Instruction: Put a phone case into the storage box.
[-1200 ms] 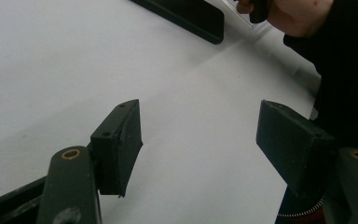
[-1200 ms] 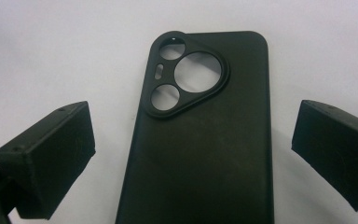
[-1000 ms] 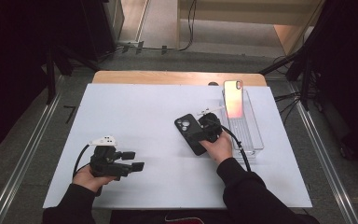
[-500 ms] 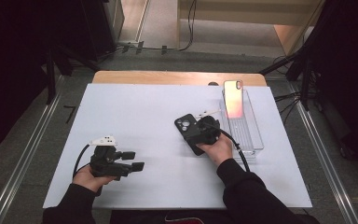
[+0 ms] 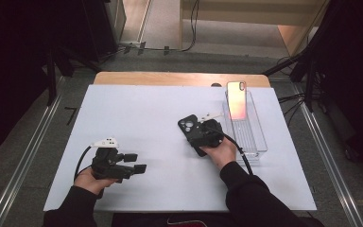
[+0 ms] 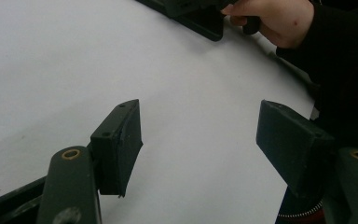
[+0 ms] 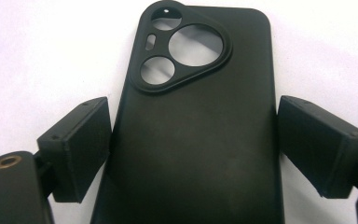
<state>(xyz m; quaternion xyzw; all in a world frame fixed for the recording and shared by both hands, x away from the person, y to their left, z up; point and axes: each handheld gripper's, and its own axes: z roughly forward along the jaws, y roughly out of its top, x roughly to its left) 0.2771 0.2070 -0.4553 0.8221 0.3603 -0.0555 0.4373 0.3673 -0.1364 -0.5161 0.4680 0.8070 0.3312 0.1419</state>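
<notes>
Black phone case [image 7: 191,140] between closing fingers [image 7: 77,147]

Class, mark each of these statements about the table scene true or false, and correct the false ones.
1. The black phone case lies between the right gripper jaws. True.
2. The left gripper holds the phone case. False: nothing lies between its open jaws.
3. A phone leans upright in the clear tray. True.
4. The case's camera cut-outs show the white table through them. True.
5. The clear tray sits by the left hand. False: it is by the right hand.
</notes>
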